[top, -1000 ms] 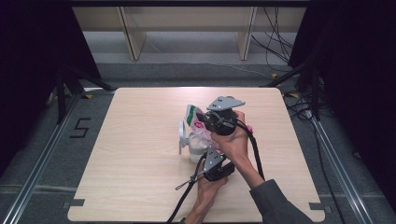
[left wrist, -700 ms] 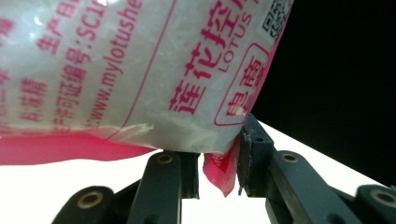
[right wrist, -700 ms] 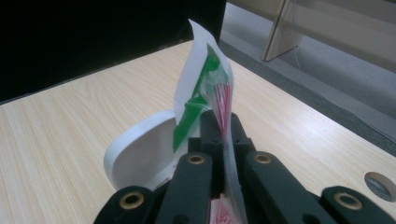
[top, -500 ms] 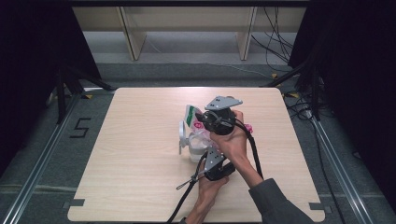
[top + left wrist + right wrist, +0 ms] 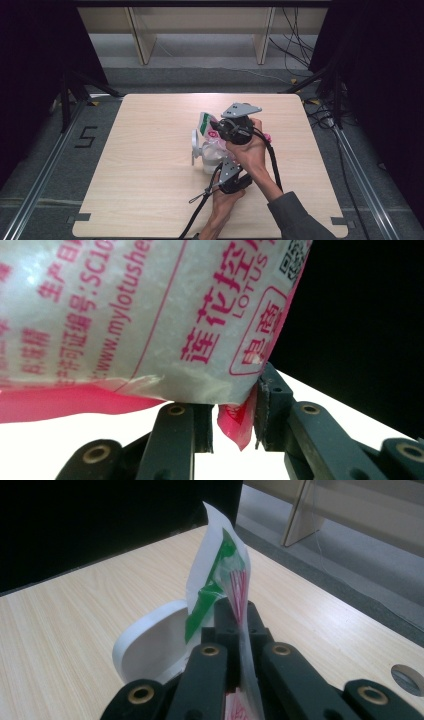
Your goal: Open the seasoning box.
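Near the middle of the wooden table (image 5: 150,165), both grippers hold one plastic bag (image 5: 150,315) of white granules over a white container (image 5: 212,160) whose round lid (image 5: 150,650) stands open beside it. The right gripper (image 5: 235,630) has its jaws pressed together on the bag's upper edge, white with green and red print (image 5: 220,575), and sits above the bag in the high view (image 5: 235,129). The left gripper (image 5: 235,415), lower and nearer the person (image 5: 227,175), pinches the bag's pink corner between jaws that stand slightly apart. Pink writing reads "LOTUS" and "mylotushe", with Chinese characters and a QR code. A shelf unit (image 5: 200,30) and cables (image 5: 300,45) lie beyond the table.
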{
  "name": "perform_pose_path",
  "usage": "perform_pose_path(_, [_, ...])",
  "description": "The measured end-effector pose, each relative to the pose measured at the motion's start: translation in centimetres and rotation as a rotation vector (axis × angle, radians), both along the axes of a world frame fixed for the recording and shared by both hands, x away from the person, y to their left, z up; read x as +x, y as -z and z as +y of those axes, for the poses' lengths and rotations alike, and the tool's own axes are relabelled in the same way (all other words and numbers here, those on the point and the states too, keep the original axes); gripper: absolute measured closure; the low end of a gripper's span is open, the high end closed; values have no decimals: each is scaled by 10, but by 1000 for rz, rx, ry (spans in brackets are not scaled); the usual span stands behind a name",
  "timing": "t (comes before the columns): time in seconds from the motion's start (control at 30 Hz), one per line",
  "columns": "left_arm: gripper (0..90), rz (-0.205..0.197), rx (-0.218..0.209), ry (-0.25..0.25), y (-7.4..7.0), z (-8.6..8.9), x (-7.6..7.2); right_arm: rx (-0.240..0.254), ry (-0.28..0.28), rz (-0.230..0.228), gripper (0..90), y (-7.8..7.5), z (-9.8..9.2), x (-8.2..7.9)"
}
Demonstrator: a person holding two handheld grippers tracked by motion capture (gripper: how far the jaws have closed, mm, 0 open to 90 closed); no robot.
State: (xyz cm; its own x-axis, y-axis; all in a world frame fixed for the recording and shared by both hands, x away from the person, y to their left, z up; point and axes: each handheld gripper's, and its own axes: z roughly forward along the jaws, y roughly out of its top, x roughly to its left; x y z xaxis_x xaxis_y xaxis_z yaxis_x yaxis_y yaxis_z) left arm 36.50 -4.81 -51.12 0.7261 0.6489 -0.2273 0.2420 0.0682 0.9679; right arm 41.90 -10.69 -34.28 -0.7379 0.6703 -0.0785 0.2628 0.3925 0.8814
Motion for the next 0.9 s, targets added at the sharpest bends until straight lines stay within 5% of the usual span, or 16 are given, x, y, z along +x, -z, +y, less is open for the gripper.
perform_pose_path(0.17, [723,0,-18,8,0,-2,0,10,7,35,900,0,0,-1])
perform_pose_path(0.33, [723,-2,-25,3,0,-2,0,12,16,21,900,0,1,-2])
perform_pose_path(0.4, [722,-4,-22,2,1,-2,0,-26,-10,1,900,2,4,-1])
perform_pose_path(0.43, [723,-4,-21,5,0,-2,0,-11,9,24,900,3,6,-4])
perform_pose_path(0.53, [723,-5,-21,-1,1,-1,0,8,7,0,900,2,4,-1])
perform_pose_path(0.67, [722,-7,-29,-2,0,-1,0,-6,3,29,900,1,5,-2])
perform_pose_path(0.9, [723,-8,-28,1,-1,-2,0,-3,9,7,900,3,6,-1])
